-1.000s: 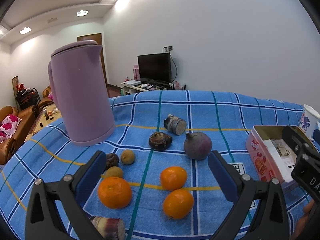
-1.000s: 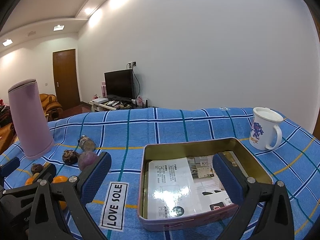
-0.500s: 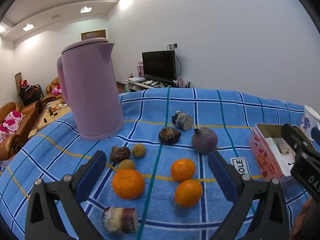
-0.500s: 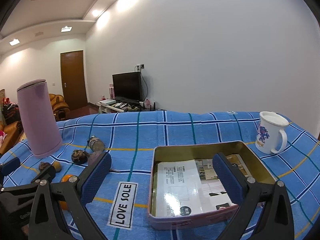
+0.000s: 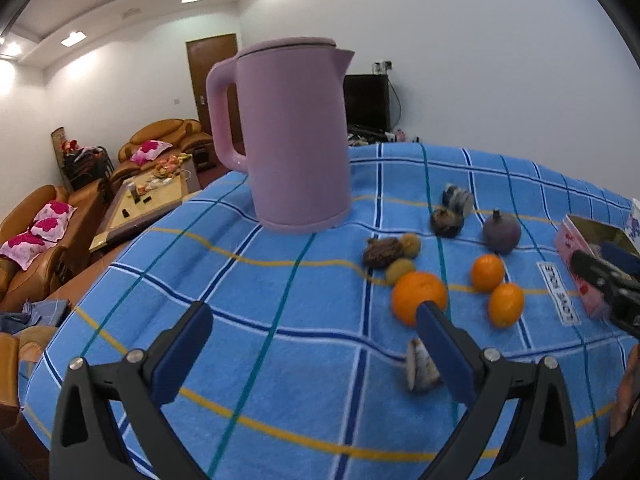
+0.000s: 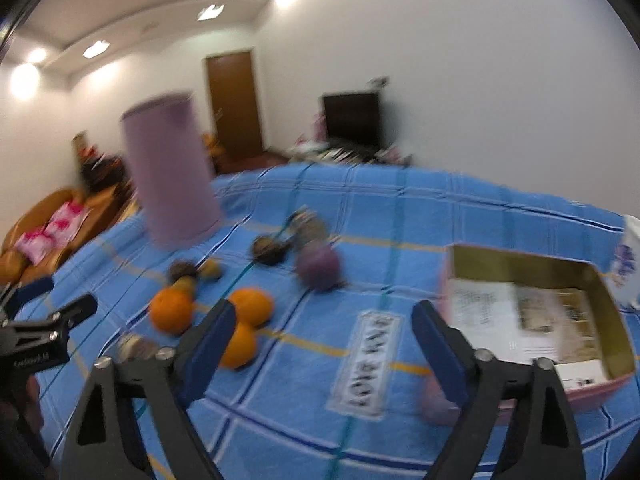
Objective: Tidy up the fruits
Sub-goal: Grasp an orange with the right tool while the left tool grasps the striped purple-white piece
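Three oranges [image 5: 418,298] lie on the blue checked cloth [image 5: 280,320], also in the right wrist view [image 6: 250,306]. Behind them are a purple round fruit [image 5: 501,233], dark brown fruits [image 5: 382,253], small yellow-green fruits [image 5: 400,269] and a cut sugarcane piece [image 5: 420,366]. A pink tin box [image 6: 532,312] lined with paper stands open at the right. My left gripper [image 5: 314,344] is open and empty above the cloth, left of the fruit. My right gripper [image 6: 320,336] is open and empty over the "LOVE SOLE" label [image 6: 366,364].
A tall pink kettle [image 5: 286,136] stands at the back left of the fruit. A white mug [image 6: 630,256] stands behind the tin. The table's left edge drops toward sofas [image 5: 36,236] and a coffee table [image 5: 148,200]. A television [image 6: 352,118] stands far back.
Both grippers have swung to the left. The kettle and fruit now sit further right in the left view; the tin has slid to the right in the blurred right view.
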`<state>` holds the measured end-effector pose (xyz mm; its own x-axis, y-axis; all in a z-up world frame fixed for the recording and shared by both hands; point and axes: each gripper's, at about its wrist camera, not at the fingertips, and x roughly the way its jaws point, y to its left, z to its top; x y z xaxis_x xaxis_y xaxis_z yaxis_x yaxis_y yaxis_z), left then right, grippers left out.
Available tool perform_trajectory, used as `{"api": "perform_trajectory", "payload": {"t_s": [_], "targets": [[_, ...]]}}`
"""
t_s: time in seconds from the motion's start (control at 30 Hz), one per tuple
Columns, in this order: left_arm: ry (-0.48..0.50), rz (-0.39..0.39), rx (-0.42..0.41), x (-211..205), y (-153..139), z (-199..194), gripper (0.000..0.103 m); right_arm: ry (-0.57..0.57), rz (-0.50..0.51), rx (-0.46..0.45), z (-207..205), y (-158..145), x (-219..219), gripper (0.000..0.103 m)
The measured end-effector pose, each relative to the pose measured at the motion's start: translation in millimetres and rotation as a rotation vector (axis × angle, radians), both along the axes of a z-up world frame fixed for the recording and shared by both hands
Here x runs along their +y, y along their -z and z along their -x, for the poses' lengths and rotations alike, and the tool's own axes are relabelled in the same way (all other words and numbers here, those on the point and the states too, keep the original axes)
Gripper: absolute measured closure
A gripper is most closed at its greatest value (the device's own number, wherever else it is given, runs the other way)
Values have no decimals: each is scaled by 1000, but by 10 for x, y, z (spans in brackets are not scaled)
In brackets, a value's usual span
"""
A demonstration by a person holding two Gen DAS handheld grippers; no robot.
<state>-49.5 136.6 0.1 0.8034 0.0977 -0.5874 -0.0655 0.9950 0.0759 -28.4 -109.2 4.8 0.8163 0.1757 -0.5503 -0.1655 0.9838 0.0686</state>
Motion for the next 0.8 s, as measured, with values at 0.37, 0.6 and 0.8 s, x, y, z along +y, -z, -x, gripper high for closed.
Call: {"api": "perform_trajectory", "payload": {"t_s": [0.37, 0.6, 0.8], "targets": [[163, 17, 72, -208, 89, 21, 3, -185, 69, 240, -410, 380, 616, 35], [198, 52, 104, -367, 148, -43, 9, -215, 98, 286, -461, 517, 678, 61], [218, 116, 171, -458, 269, -176, 19, -163, 33, 267, -377, 429, 410, 61]]}}
